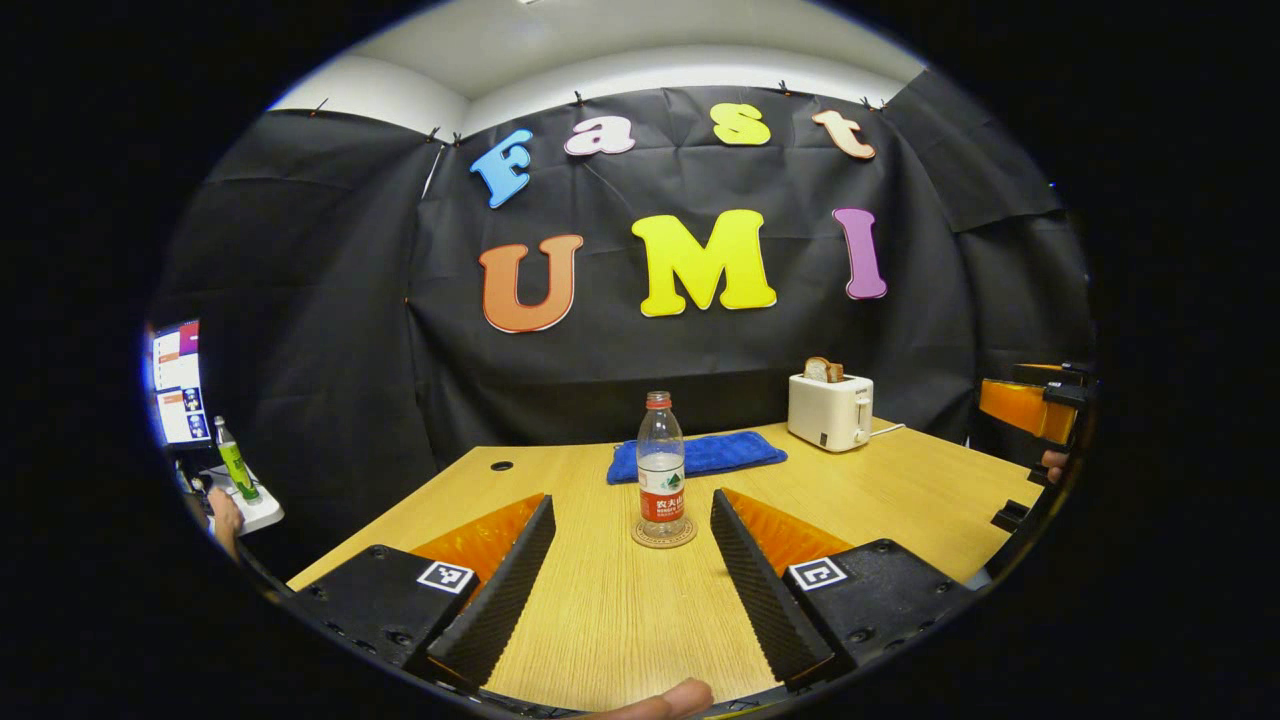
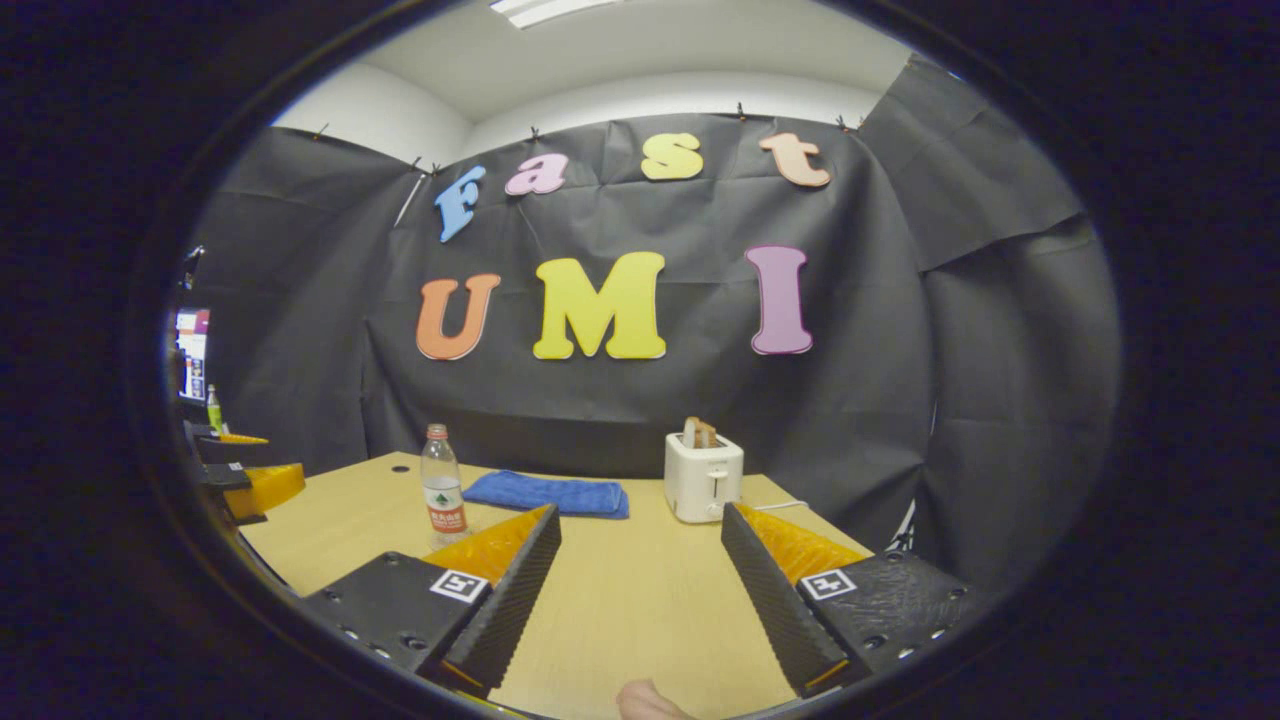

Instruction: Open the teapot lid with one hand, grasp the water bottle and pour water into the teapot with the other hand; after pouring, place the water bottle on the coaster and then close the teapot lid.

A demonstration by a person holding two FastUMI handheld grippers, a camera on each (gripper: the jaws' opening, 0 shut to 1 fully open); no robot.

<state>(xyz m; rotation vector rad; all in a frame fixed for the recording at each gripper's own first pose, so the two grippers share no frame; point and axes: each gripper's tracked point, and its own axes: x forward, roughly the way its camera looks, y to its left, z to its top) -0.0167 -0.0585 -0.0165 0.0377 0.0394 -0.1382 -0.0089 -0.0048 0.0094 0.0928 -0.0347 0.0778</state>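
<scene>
Left gripper (image 1: 632, 570) is spread wide over the table (image 1: 600, 620), nothing between its fingers; ahead, the bottle (image 1: 661, 468) stands upright on the coaster (image 1: 663, 537). Right gripper (image 2: 640, 590) gapes too, empty, toaster (image 2: 703, 477) beyond.

You face a black cloth wall (image 1: 700, 340); the wooden table (image 1: 600, 600) fills the lower frame, white ceiling (image 2: 640, 60) along the top.

Hand-held gripper (image 2: 640, 600) open – water bottle (image 2: 443, 495) upright.
</scene>
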